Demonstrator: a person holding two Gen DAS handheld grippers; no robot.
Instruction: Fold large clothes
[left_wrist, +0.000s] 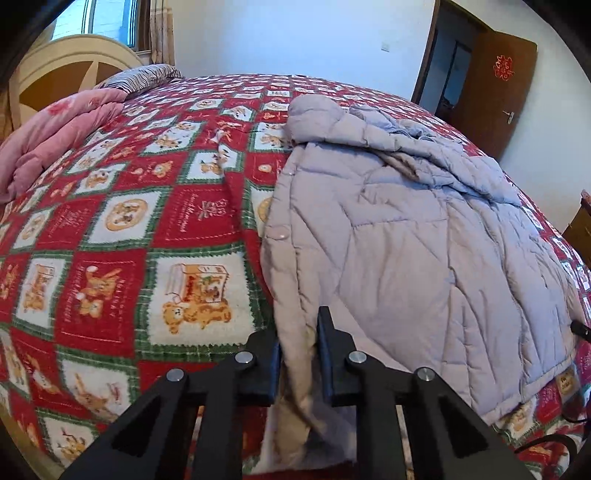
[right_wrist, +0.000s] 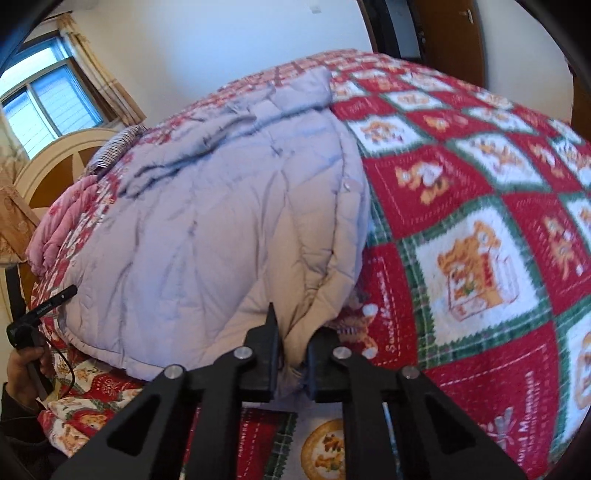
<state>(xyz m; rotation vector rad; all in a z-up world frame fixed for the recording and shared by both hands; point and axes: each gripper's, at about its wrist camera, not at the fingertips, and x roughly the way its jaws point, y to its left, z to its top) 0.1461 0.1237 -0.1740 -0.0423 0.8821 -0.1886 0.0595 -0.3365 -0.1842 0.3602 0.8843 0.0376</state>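
The puffy lilac jacket (left_wrist: 406, 236) lies spread on the red patterned blanket (left_wrist: 122, 229) of the bed, hood toward the far side. The left gripper (left_wrist: 299, 354) pinches one near hem corner and the right gripper (right_wrist: 293, 354) pinches the other, fabric bunched between narrow jaws. This looks like the start of a fold; the next move likely calls for lifting both corners together and carrying them toward the hood evenly.

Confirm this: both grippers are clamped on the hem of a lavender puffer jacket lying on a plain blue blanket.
One thing is wrong: the blanket is not plain blue but red, green and white checks with teddy bears, as both wrist views show. The left gripper and right gripper do each pinch the hem of the lavender puffer jacket.
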